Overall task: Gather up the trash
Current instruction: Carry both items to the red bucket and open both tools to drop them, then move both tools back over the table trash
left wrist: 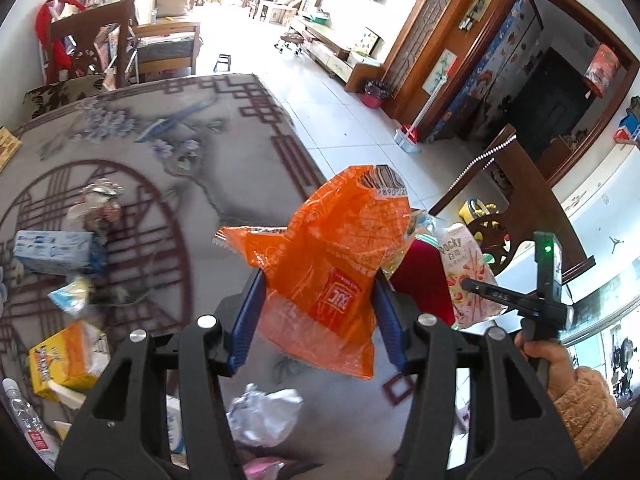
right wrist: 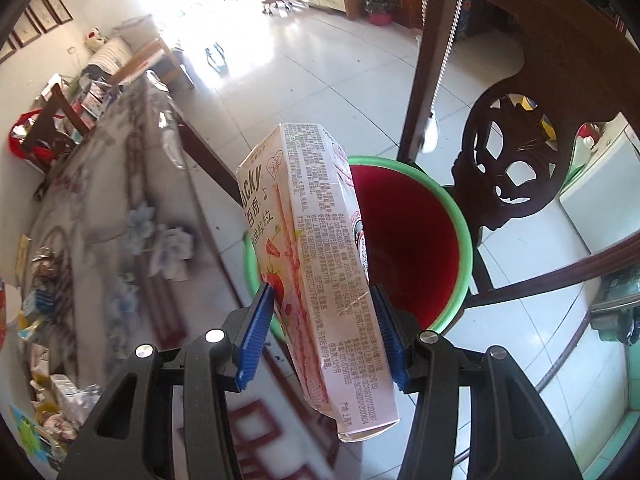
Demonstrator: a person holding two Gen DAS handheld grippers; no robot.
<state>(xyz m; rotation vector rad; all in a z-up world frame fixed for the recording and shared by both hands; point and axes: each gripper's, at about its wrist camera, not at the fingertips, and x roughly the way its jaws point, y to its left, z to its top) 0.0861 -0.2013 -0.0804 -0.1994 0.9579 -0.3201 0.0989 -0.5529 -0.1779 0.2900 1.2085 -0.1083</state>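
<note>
I am at the drop-off step: my left gripper is clenched on a crumpled orange wrapper carried just past the table's near right edge, and my right gripper grasps a pink Pocky box poised over the red bin with the green rim, which stands on the floor beside that edge, next to a carved wooden chair. Next, I judge, each load must be centred over the bin's mouth before I let go. More litter waits on the table, including a crumpled white paper; much of it is blurred, and the box hides the bin's left side.
</note>
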